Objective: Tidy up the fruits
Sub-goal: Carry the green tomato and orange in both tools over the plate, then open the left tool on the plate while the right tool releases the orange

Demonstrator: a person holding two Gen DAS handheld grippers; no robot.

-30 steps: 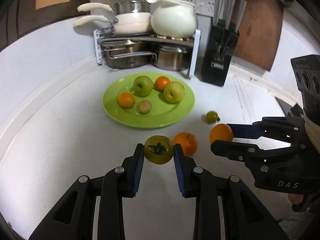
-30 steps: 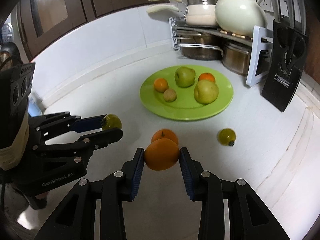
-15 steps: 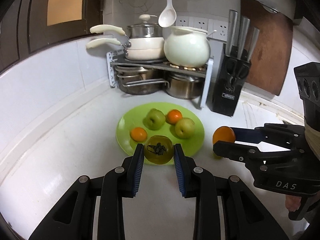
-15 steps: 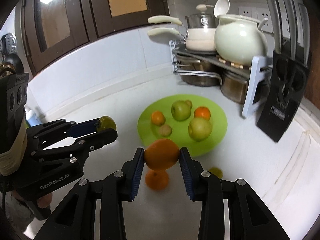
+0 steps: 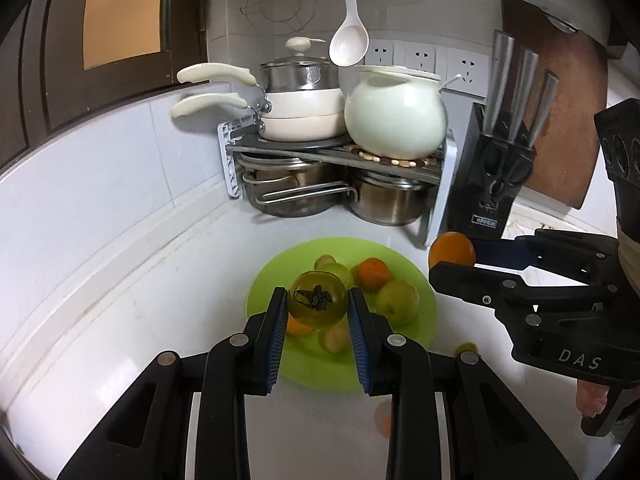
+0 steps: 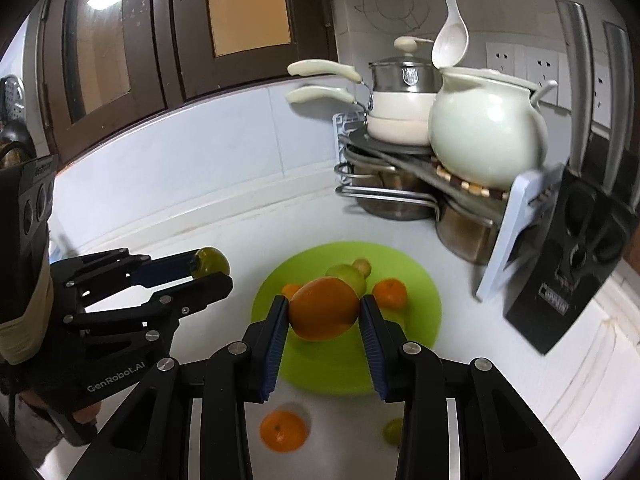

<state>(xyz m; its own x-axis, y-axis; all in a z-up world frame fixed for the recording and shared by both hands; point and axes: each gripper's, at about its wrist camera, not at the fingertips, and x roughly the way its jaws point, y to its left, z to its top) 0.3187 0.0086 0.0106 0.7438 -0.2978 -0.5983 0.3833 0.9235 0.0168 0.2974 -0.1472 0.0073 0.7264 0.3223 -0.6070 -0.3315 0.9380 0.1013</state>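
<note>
My left gripper [image 5: 317, 306] is shut on a green tomato [image 5: 317, 299] and holds it above the near side of the green plate [image 5: 420, 280]. My right gripper [image 6: 323, 314] is shut on an orange [image 6: 323, 308], also above the plate [image 6: 424, 320]. The plate holds several fruits, among them a tangerine [image 5: 372, 273] and a green apple [image 5: 398, 302]. An orange [image 6: 284, 430] and a small green fruit [image 6: 393, 431] lie on the counter in front of the plate. Each gripper shows in the other's view, the right [image 5: 452, 260] and the left [image 6: 210, 266].
A pot rack [image 5: 336, 152] with pans and a white pot [image 5: 396, 110] stands in the corner behind the plate. A black knife block [image 5: 496, 184] and a brown cutting board [image 5: 568, 120] stand to the right. A white spoon [image 5: 349, 40] hangs above.
Both grippers have risen from the counter with their fruits and moved forward over the plate. The orange and small green fruit stay behind on the counter.
</note>
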